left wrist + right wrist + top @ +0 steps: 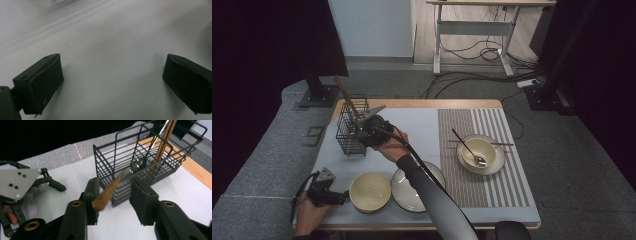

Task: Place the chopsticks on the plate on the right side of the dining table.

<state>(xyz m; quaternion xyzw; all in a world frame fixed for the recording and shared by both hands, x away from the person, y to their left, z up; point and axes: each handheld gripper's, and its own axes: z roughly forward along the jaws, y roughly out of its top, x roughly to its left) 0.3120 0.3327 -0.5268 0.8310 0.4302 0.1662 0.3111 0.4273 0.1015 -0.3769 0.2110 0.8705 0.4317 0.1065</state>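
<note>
A black wire basket (352,125) stands at the back left of the pale mat, with wooden chopsticks (163,140) and a metal utensil (140,163) upright in it. My right gripper (363,129) is level at the basket's near side. In the right gripper view its jaws (116,187) are apart, and a brown chopstick (110,190) lies between them against the left jaw, clear of the right one, its thin tip at the basket's wall. My left gripper (324,192) rests open and with nothing in it (112,67) over the mat, left of a cream bowl (370,191).
A speckled plate (432,172) lies beside the cream bowl, partly under my right forearm. On the striped placemat (497,187) at the right sits a plate (498,162) with a bowl and spoon (469,150), and chopsticks (504,144) lie across it. The table's wooden edge (422,103) runs behind.
</note>
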